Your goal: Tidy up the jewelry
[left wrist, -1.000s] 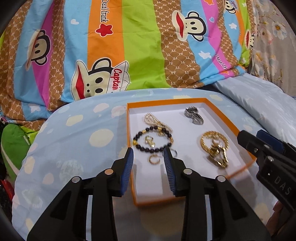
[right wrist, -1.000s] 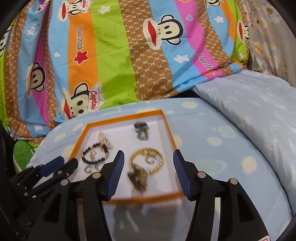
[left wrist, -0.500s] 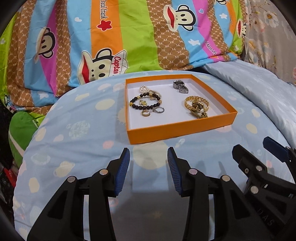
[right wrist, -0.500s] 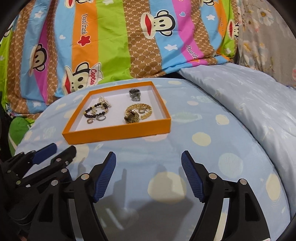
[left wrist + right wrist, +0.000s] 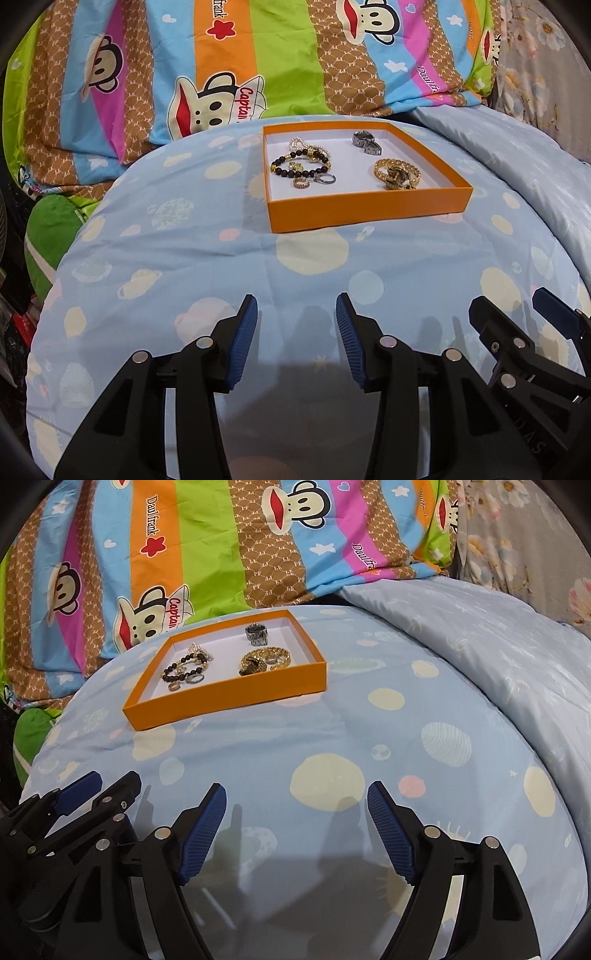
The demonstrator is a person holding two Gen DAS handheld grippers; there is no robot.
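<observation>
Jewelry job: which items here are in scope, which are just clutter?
In scope:
- orange tray
- black bead bracelet
- pearl piece
- gold chain bracelet
- grey watch
- gold ring
- silver ring

Just lying about:
- monkey-print quilt
- blue spotted cushion
- pale blue duvet

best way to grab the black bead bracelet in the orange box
Take the black bead bracelet at its near arc of beads, coming straight down from above. It lies flat as an open loop in the orange box, so one finger can drop inside the ring and one outside. Steer clear of the two small rings beside that arc.
</observation>
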